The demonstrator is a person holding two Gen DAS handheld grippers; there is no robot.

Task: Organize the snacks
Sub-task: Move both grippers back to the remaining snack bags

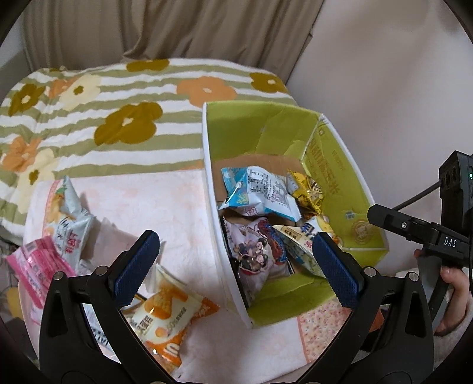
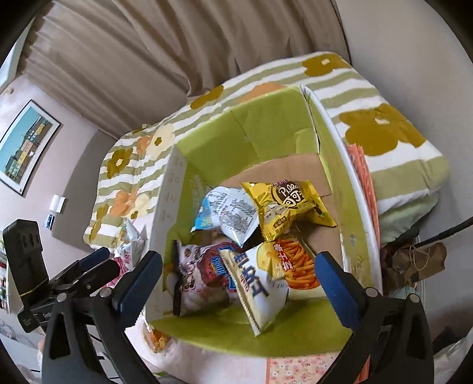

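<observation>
The box [image 1: 348,189] — green inside, white outside — sits open on the bed's right side, against the wall, and already holds several packets: a blue-white packet [image 1: 260,189], a yellow packet [image 2: 283,206], a cartoon-print packet [image 1: 257,251] and a fries packet [image 2: 295,265] lie heaped toward its near end, with bare cardboard floor showing at the far end. Judged from this, the sorting is well past halfway. Three packets remain outside, on the pink towel [image 1: 165,201] to the box's left: an orange packet [image 1: 171,319] nearest the box's near-left corner, a pink packet [image 1: 38,265] at the towel's left edge, and a grey-white packet [image 1: 71,215] just behind it. The left gripper [image 1: 236,265] is spread wide and empty, hanging above the orange packet and the box's left wall. The right gripper [image 2: 239,277] is likewise wide and empty, poised over the box's near end. The likely next step is collecting the orange packet. Beyond the towel lies a striped floral quilt [image 1: 118,118]; beige curtains [image 1: 177,26] hang behind, and a framed picture [image 2: 26,144] is on the left wall.
</observation>
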